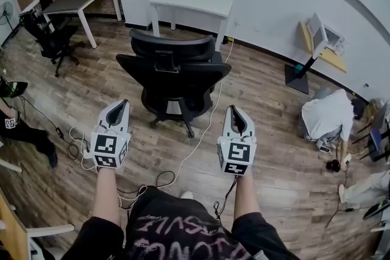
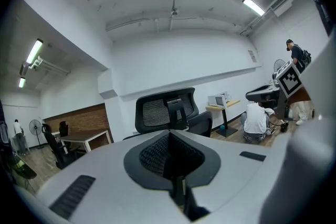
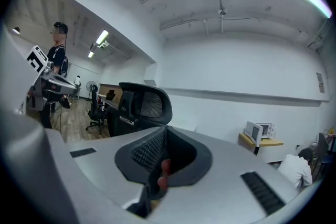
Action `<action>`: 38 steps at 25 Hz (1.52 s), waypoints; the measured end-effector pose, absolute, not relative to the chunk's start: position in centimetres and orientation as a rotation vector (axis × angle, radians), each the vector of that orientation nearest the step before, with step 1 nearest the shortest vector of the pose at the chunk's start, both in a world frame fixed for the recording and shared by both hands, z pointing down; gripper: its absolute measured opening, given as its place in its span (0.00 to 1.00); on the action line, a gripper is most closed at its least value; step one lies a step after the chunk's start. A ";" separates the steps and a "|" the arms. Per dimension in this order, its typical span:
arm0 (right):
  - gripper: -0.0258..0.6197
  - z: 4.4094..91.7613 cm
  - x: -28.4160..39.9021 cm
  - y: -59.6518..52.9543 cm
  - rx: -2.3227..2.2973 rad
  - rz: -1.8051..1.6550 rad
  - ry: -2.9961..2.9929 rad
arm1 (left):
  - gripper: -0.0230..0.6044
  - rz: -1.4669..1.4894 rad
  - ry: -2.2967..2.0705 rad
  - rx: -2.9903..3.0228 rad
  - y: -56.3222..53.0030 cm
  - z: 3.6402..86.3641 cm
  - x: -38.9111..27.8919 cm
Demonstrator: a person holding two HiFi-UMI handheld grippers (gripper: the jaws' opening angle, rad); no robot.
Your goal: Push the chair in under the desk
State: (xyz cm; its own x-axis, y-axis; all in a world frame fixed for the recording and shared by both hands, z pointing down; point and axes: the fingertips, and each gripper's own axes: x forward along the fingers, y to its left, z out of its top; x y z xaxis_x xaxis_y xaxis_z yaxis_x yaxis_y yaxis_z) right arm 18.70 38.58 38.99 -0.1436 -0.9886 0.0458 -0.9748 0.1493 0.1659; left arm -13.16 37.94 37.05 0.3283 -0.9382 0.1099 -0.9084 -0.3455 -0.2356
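Note:
A black mesh-back office chair stands on the wood floor, its back toward me, a little short of the white desk by the far wall. My left gripper hangs shut with nothing in it, just left of the chair's base and apart from it. My right gripper is also shut and empty, off to the chair's right. The left gripper view shows the chair's headrest beyond my left gripper. In the right gripper view the chair sits left of my right gripper.
A white cable runs across the floor under the chair. A second black chair and a grey table stand at the far left. A person in white crouches at the right beside a stand. Black cords lie at my left.

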 end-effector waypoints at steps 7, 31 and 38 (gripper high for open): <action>0.08 39.4 19.0 37.9 1.913 -0.160 -2.291 | 0.06 -0.356 1.738 -2.432 37.8 37.3 -12.8; 0.09 41.1 16.0 26.4 1.852 -0.147 -2.276 | 0.06 -0.407 1.711 -2.474 24.8 40.1 -16.7; 0.09 41.7 15.6 22.5 1.875 -0.091 -2.252 | 0.06 -0.473 1.643 -2.474 19.8 40.4 -18.6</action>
State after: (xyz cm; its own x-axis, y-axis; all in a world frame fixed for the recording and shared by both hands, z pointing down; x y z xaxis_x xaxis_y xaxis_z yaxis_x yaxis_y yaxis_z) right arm 15.63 22.49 41.68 -0.1691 -0.9782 0.1204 -0.9653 0.1891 0.1802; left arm -18.55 19.82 40.41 0.3564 -0.9159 0.1848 -0.8739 -0.3968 -0.2808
